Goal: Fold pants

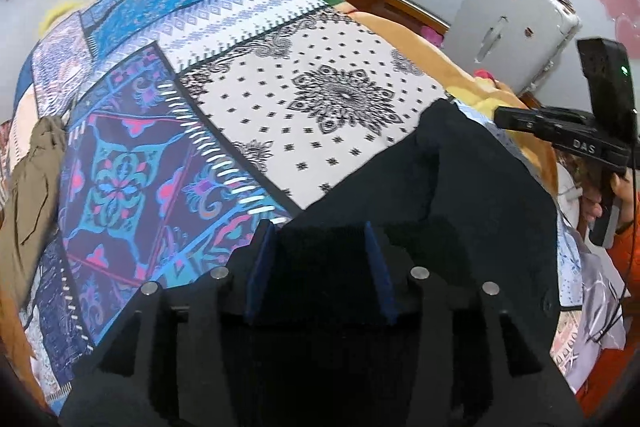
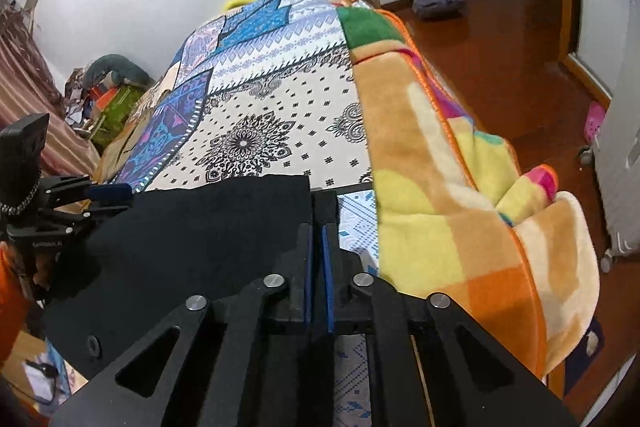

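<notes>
Left gripper [image 1: 320,227] tilted steeply down, parted over black pants [image 1: 440,179], right gripper [image 2: 318,227] pinching their edge

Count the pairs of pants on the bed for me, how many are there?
2. Black pants lie at the near edge of the patterned bedspread, under both grippers. A crumpled olive-brown garment, probably pants, sits at the bedspread's left edge. Others may be out of view.

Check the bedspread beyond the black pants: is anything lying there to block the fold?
Nothing visible does. The patterned bedspread beyond the black pants is bare; the orange blanket lies along its right side, and an olive garment lies at its far left edge.
</notes>
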`<state>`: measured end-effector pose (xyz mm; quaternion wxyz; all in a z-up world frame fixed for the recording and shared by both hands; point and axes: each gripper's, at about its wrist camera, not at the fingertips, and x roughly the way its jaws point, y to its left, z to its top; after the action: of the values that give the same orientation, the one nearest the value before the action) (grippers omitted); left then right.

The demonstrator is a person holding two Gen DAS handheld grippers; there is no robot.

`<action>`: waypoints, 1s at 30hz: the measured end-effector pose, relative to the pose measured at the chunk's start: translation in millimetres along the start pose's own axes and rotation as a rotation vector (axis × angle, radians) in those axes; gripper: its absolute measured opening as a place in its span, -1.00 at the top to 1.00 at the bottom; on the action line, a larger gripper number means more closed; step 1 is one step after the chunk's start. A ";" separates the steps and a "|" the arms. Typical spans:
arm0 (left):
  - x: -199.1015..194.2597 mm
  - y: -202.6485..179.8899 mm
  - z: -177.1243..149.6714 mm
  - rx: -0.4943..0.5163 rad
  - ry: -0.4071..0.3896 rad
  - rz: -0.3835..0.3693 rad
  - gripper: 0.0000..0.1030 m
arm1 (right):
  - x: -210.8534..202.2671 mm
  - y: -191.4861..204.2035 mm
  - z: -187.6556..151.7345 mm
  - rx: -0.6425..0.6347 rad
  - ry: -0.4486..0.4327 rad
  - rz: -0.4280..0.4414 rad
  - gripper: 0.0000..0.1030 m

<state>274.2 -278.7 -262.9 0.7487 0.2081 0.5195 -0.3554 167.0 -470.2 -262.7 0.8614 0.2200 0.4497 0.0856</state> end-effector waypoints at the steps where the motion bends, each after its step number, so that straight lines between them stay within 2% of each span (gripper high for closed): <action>1: -0.1 -1.1 -0.5 0.004 0.003 -0.009 0.20 | 1.5 1.1 0.3 -0.006 0.007 0.002 0.73; 2: -0.4 -2.4 -1.6 0.009 0.007 -0.015 0.21 | 4.2 2.8 1.1 -0.013 0.017 0.004 0.57; 4: -1.1 -5.1 -3.3 0.024 0.011 -0.007 0.23 | 9.9 6.6 1.8 -0.029 0.030 0.009 0.41; 7: -2.3 -7.1 -4.6 0.019 0.017 0.001 0.31 | 18.7 10.7 2.6 -0.050 0.041 0.010 0.41; 9: -4.3 -10.8 -5.8 0.035 0.011 0.013 0.57 | 23.9 12.2 3.1 -0.053 0.050 0.020 0.41; 11: -6.0 -14.4 -7.4 0.053 0.006 0.036 0.73 | 33.1 12.9 2.9 -0.053 0.075 0.024 0.40; 14: -8.6 -17.6 -9.6 0.071 -0.004 0.067 0.86 | 40.1 13.8 3.1 -0.069 0.100 0.020 0.34; 15: -9.5 -17.2 -10.0 0.065 -0.005 0.067 0.89 | 39.4 15.1 3.2 -0.075 0.098 0.023 0.38; 17: -11.7 -16.8 -10.2 0.059 -0.009 0.072 0.93 | 37.4 17.0 3.4 -0.082 0.096 0.050 0.84; 19: -15.1 -16.6 -10.9 0.053 -0.017 0.079 0.95 | 35.2 17.8 2.1 -0.078 0.085 0.065 0.87; 26: -31.9 -20.5 -10.6 0.043 -0.081 0.150 0.98 | 10.0 30.4 2.5 -0.123 -0.037 0.021 0.90; 30: -38.2 -16.2 -3.7 0.024 -0.108 0.156 0.98 | -2.2 29.2 5.2 -0.124 -0.081 -0.010 0.90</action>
<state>251.8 -274.8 -228.0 0.7984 0.2375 0.4563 -0.3128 171.4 -446.6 -245.2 0.8914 0.1670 0.4093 0.1000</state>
